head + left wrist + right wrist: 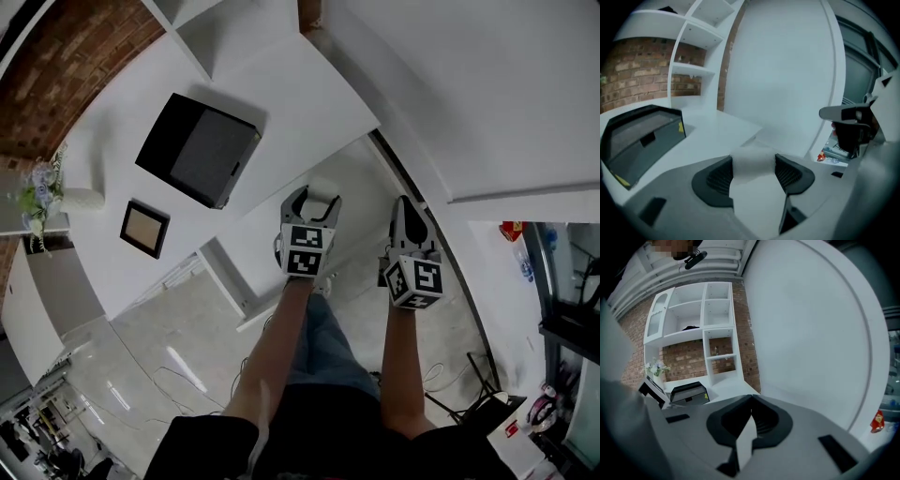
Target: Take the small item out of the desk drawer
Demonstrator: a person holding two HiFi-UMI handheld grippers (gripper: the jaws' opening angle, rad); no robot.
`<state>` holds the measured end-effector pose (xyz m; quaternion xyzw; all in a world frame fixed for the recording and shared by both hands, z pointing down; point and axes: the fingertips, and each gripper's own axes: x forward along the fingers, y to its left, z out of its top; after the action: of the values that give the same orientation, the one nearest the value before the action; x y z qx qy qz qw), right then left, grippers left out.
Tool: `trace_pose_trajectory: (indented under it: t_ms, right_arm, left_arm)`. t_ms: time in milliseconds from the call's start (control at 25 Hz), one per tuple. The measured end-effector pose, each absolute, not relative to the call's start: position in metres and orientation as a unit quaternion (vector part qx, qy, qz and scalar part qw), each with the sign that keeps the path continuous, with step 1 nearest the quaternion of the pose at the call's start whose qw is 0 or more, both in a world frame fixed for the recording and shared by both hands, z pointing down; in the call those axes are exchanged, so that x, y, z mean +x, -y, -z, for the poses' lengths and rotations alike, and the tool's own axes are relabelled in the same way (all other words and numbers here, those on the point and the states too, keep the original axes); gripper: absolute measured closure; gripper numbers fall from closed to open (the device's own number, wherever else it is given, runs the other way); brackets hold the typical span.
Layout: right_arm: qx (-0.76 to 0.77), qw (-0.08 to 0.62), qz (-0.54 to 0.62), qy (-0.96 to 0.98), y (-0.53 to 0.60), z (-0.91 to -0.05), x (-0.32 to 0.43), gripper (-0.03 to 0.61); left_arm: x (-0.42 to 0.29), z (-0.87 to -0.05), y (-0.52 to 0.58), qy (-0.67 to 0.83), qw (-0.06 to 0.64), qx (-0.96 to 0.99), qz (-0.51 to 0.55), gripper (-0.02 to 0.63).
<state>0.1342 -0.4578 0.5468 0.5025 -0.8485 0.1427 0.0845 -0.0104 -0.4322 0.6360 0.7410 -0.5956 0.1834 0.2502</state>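
Fingers (718, 179) of my left gripper (753, 171) grip the small white item (751, 159), one pad against each side, holding it in the air just off the table (281, 103) edge. My right gripper (751, 403) is beside it, fingers pressed together and empty. I can't make out the drawer from here. Farther off, a black box (199, 150) and a small picture frame (144, 228) lie on the table, with white shelves (701, 329) against the brick wall behind. I'd judge the item is out, so next I carry it over the table and set it down gently.
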Motion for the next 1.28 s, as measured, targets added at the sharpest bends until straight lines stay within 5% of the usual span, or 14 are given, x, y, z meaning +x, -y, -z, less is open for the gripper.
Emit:
trace_pose_trajectory:
  t_ms: [640,1280]
  right_arm:
    - [0.495,-0.017,-0.050,0.867,0.437,-0.404,0.105,0.580]
    - [0.491,-0.045,0.003,0.870,0.413,-0.351,0.098,0.581]
  left_arm:
    - [-0.091,-0.378,0.401,0.660,-0.016,0.750,-0.049,0.344]
    - [-0.122,-0.328,0.358,0.680,-0.055,0.731,-0.016,0.344]
